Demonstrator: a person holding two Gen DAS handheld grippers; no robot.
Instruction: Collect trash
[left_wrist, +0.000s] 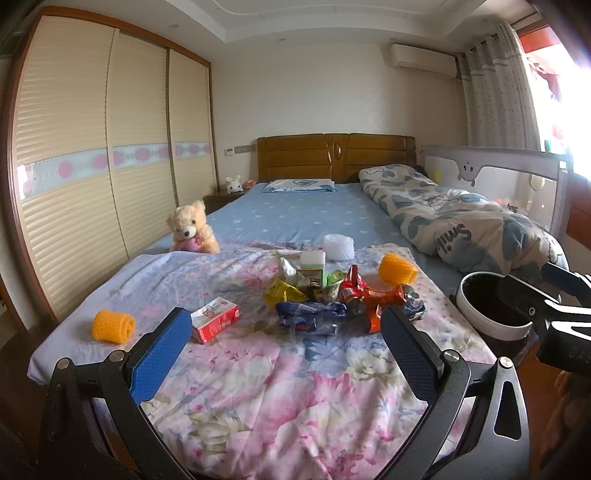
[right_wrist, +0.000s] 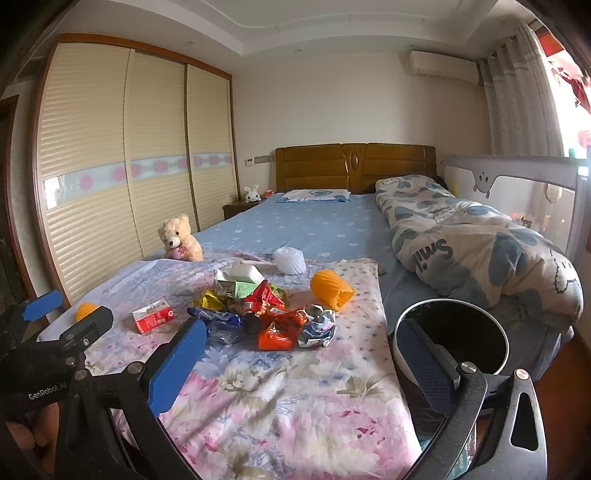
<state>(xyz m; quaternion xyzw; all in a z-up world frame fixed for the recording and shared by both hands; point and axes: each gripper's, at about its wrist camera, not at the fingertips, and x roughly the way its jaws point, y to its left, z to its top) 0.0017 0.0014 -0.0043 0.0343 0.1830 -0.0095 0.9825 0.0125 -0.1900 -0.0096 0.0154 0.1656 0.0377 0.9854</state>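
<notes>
A pile of crumpled wrappers (left_wrist: 332, 299) (right_wrist: 266, 314) lies on the floral blanket (left_wrist: 258, 387) at the foot of the bed. A red and white carton (left_wrist: 214, 319) (right_wrist: 152, 316) lies left of the pile. Orange foam nets (left_wrist: 113, 326) (left_wrist: 398, 268) (right_wrist: 331, 290), a white foam net (left_wrist: 338, 248) (right_wrist: 291, 260) and a white box (left_wrist: 312, 259) lie around it. A white bin with black inside (left_wrist: 491, 310) (right_wrist: 448, 332) stands off the bed's right side. My left gripper (left_wrist: 286, 338) is open and empty, short of the pile. My right gripper (right_wrist: 299, 349) is open and empty, its right finger (right_wrist: 428, 358) in front of the bin.
A teddy bear (left_wrist: 192, 229) (right_wrist: 180, 240) sits at the bed's left edge. A rolled quilt (left_wrist: 461, 218) (right_wrist: 480, 243) lies along the right side. A pillow (left_wrist: 299, 185) lies by the wooden headboard. A wardrobe (left_wrist: 92, 166) lines the left wall. A bed rail (right_wrist: 517, 184) stands on the right.
</notes>
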